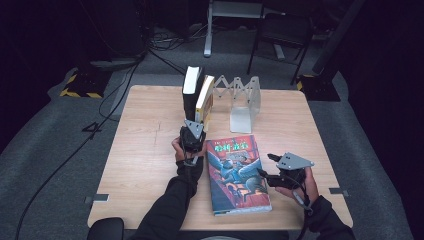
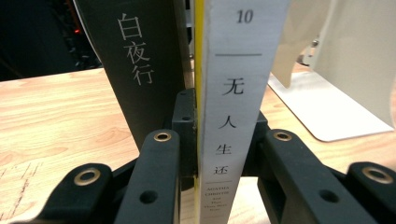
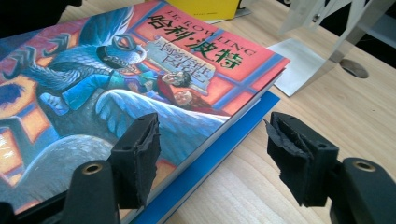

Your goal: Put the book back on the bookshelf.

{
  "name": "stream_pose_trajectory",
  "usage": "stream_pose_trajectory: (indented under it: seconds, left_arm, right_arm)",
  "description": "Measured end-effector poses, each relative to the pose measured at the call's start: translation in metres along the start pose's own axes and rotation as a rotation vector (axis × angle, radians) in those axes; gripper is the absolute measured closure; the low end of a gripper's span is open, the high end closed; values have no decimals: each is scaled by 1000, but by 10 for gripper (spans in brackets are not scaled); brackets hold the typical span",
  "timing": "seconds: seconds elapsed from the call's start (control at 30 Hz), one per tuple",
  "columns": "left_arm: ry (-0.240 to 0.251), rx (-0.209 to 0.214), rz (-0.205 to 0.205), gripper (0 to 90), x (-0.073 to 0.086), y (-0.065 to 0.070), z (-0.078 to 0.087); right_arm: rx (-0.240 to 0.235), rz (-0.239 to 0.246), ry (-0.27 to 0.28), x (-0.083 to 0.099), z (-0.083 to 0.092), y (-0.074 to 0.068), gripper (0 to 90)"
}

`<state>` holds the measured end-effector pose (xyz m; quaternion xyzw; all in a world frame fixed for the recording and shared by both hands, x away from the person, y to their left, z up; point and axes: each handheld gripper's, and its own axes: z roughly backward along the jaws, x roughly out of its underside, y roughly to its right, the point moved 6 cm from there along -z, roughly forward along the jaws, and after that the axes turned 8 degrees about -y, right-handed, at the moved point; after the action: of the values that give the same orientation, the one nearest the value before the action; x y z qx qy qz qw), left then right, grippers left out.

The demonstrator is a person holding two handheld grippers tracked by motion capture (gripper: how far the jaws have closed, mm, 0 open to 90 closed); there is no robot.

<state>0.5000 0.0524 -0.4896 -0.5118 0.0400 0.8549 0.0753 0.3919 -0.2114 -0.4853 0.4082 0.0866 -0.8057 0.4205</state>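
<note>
- Near the far middle of the bench (image 1: pixel 145 150), the left tool (image 1: pixel 196 121) grips a white-spined book (image 2: pixel 236 93) by its spine, one pad on each side.
- That book stands upright, leaning slightly, just beside a dark-spined book (image 2: pixel 140 70) on its left; both stand at the left end of the white folding book rack (image 1: pixel 245 102).
- On the bench's near right side, a colourful illustrated book (image 1: pixel 237 172) lies flat, cover up.
- The right tool (image 3: pixel 212 154) hangs low at that book's right edge with its jaws held wide: one pad over the cover, the other over bare wood, neither pressing on anything.
</note>
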Motion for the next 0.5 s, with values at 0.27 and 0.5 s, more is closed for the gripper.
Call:
stream_pose_trajectory:
  seconds: [0.27, 0.5]
  left_arm:
    - [4, -1, 24, 748, -8, 12, -14]
    - [5, 61, 76, 688, -7, 7, -18]
  right_arm:
    - [-13, 7, -7, 1, -2, -2, 345]
    - [-16, 5, -8, 1, -3, -2, 345]
